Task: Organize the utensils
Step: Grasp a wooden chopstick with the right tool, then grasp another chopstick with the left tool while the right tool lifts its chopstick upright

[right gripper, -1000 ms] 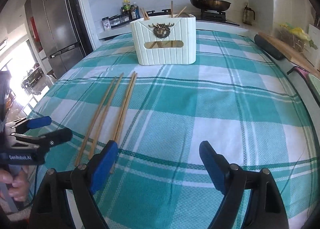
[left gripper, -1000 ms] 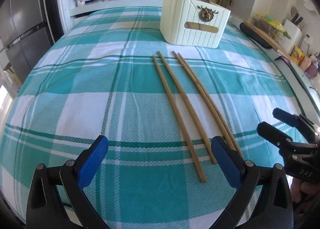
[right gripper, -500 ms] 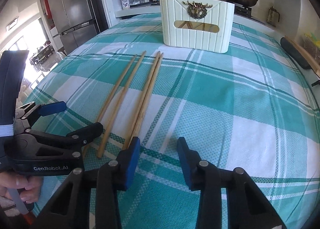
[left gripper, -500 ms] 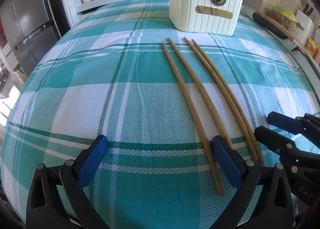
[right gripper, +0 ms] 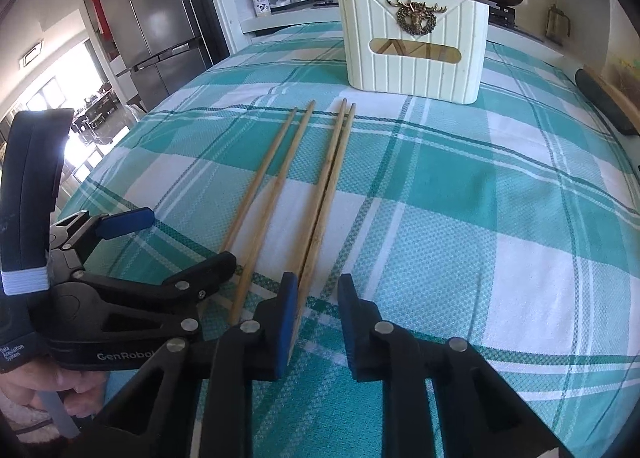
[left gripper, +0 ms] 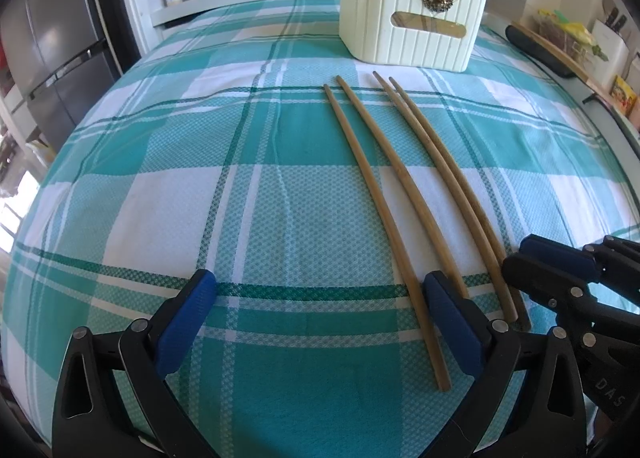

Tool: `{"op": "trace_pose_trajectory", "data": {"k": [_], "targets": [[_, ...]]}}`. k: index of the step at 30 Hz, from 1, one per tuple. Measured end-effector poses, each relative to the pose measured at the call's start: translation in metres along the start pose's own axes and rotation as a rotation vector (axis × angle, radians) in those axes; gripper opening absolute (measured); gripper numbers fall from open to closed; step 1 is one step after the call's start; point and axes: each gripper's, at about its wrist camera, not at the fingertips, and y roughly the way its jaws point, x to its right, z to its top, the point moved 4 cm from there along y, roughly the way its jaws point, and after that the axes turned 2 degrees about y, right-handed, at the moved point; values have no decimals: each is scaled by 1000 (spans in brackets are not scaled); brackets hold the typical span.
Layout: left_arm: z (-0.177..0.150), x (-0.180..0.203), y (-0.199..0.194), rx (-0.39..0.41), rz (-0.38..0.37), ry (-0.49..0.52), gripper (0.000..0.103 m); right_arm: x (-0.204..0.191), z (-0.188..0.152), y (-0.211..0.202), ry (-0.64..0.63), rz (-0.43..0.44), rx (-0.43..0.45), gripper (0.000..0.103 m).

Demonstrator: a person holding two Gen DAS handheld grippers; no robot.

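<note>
Four wooden chopsticks (right gripper: 280, 186) lie side by side on a teal-and-white checked tablecloth (right gripper: 500, 218), near a cream holder (right gripper: 416, 46). The right gripper (right gripper: 316, 294) has been closing beside the rightmost pair, nothing clamped; the left gripper (left gripper: 320, 298) gapes wide. Kitchen counter (right gripper: 280, 20) and fridge (right gripper: 160, 10) stand behind.

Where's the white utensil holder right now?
In both wrist views the holder stands upright at the far end of the checked cloth, just beyond the tips of the four loose chopsticks, with the stove counter behind it.
</note>
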Motion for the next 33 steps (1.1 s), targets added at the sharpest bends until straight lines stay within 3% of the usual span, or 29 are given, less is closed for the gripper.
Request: {"op": "trace_pose_trajectory", "data": {"k": [7,9,11,15,17,18,20,22,26,28,29,30,33], "targets": [[3,-4,2,-7,13,-12,102,-9,4,9,-96,-94,-10,14],[2,-4,2,-9,5,-3,102,-5,7,10,-75,-110,0,7],[1,-5,0,-6,-1,0,99,1,7,9,-49,-127,9,7],[4,-5,-6,32,-8,14,69,22,1,0,5,-191,21,7],[6,-6,-7,43,-8,22,41,40,-5,-7,49,-232,25,7],[7,-8,-7,44,-8,25,32,51,-9,-11,72,-253,28,7],[9,-14,-6,45,-7,29,22,71,-16,-21,118,-295,26,7],[12,-23,-4,49,15,31,19,92,-24,-30,161,-338,23,7],[19,-38,3,70,41,33,25,126,-34,-44,226,-400,38,8],[23,-44,6,72,88,23,55,134,-34,-45,248,-375,52,8],[25,-48,9,68,112,11,76,136,-33,-44,258,-365,58,13],[27,-52,12,56,113,-5,80,137,-31,-43,257,-364,64,21],[33,-62,20,28,57,-35,88,133,-22,-34,210,-385,65,23]]}}
